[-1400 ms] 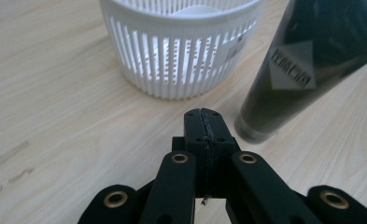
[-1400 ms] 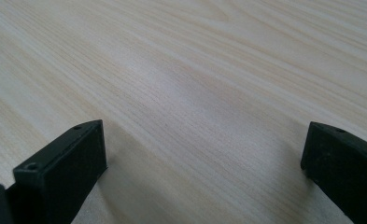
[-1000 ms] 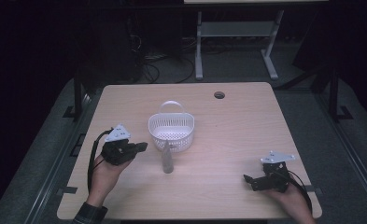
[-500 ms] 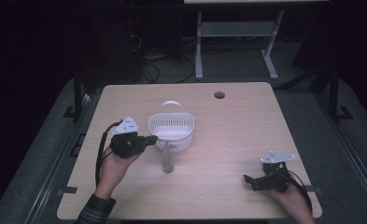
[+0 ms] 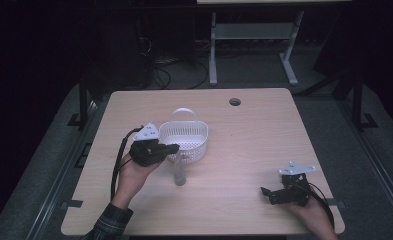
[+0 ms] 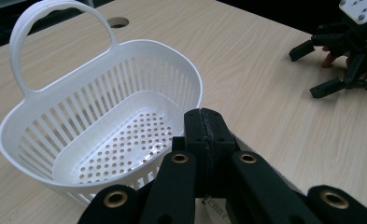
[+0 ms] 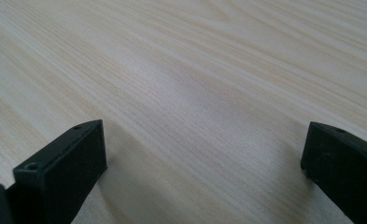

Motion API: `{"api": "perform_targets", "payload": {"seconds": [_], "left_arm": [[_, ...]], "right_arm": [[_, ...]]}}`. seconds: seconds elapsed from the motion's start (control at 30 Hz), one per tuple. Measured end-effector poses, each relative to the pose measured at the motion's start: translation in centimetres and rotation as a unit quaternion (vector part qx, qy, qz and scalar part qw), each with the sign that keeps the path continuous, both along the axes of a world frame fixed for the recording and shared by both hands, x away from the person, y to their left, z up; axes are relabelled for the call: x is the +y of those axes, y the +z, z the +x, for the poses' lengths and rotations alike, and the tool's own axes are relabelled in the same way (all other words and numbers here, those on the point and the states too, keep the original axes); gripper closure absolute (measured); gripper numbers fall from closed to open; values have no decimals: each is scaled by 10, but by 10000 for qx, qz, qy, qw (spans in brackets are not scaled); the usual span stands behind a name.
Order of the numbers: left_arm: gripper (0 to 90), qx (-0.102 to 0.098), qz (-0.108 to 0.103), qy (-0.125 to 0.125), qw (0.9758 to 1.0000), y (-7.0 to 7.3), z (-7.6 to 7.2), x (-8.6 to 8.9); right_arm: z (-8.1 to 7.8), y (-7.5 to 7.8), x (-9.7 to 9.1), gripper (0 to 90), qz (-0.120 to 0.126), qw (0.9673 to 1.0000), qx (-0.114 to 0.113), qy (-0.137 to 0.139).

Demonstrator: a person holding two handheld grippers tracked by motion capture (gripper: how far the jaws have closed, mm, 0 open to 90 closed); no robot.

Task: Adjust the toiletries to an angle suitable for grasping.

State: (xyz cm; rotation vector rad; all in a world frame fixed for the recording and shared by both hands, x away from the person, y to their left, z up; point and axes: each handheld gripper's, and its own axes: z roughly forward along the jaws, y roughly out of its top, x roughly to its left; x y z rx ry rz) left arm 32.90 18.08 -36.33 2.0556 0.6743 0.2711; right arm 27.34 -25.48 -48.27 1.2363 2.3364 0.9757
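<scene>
A white slotted basket [image 5: 185, 136] with a loop handle stands at the table's middle left; its perforated floor [image 6: 125, 140] holds nothing. My left gripper [image 5: 173, 148] hangs at the basket's near-left rim, its jaws pressed together [image 6: 203, 125] with nothing between them. Just in front of the basket, a clear tube [image 5: 179, 173] rests on the table, below and right of the left gripper. My right gripper [image 5: 267, 196] rests near the front right corner with its jaws wide apart [image 7: 204, 154] over bare wood. It also appears far off in the left gripper view [image 6: 344, 51].
The wooden table [image 5: 264, 135] has a round cable hole [image 5: 235, 102] at the back. A white metal stand [image 5: 254, 35] and cables are on the dark floor beyond the far edge.
My left gripper has risen from the table's left side and moved right toward the basket's rim. The right gripper, basket and tube have stayed put.
</scene>
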Motion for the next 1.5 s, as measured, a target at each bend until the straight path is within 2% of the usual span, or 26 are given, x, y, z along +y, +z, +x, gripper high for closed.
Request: {"api": "perform_targets", "payload": {"seconds": [1.2, 1.5], "left_arm": [[897, 208, -127, -400, 9989, -3, 11, -21], [897, 200, -125, -407, 9989, -2, 12, -23]], "right_arm": [[0, 0, 0, 0, -1, 10000, -2, 2], [0, 0, 0, 0, 0, 10000, -2, 2]]}}
